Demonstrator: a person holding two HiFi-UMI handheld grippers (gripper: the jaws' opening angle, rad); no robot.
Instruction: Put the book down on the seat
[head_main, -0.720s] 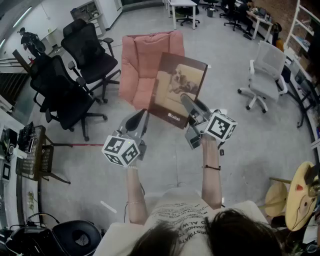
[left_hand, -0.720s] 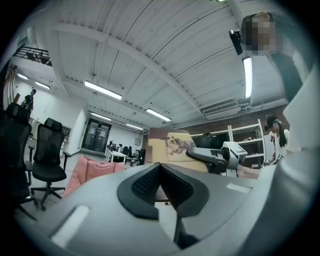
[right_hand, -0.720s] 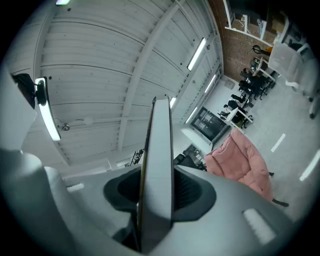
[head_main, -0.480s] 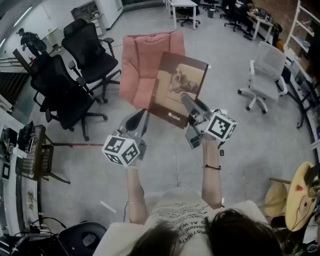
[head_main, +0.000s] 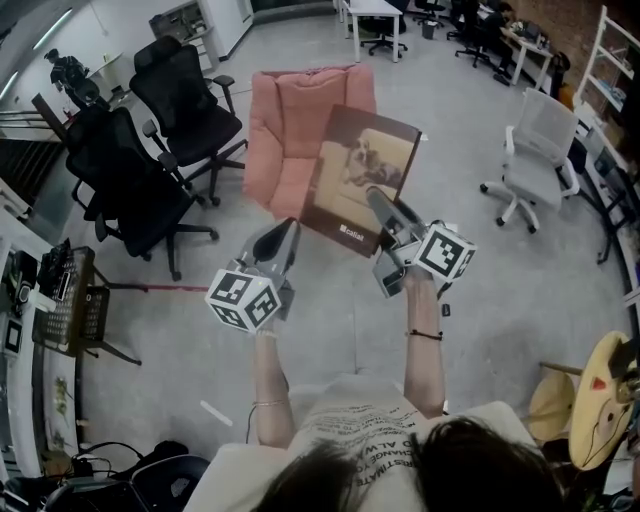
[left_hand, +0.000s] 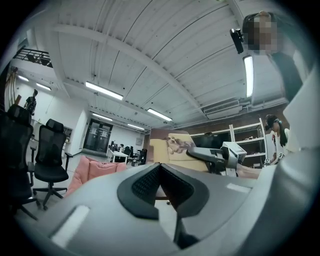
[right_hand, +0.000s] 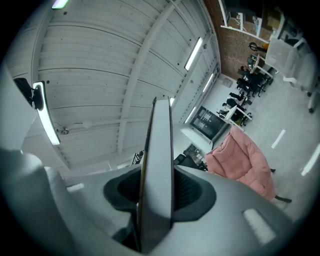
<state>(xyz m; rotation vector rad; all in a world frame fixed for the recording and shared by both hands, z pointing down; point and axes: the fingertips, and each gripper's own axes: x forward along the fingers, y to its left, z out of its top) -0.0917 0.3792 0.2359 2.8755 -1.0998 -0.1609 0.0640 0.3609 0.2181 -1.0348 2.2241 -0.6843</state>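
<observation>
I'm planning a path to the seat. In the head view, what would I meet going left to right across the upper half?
black office chairs → pink armchair → book, held up in the air → white office chair

Grey right hand-held gripper (head_main: 377, 200), pale printed T-shirt (head_main: 350, 425)

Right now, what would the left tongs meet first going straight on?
Probably the book's left edge; depth is unclear, so they may pass beside it to the armchair.

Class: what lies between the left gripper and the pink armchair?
Only bare floor lies between the left gripper and the armchair. The head view shows this.
</observation>
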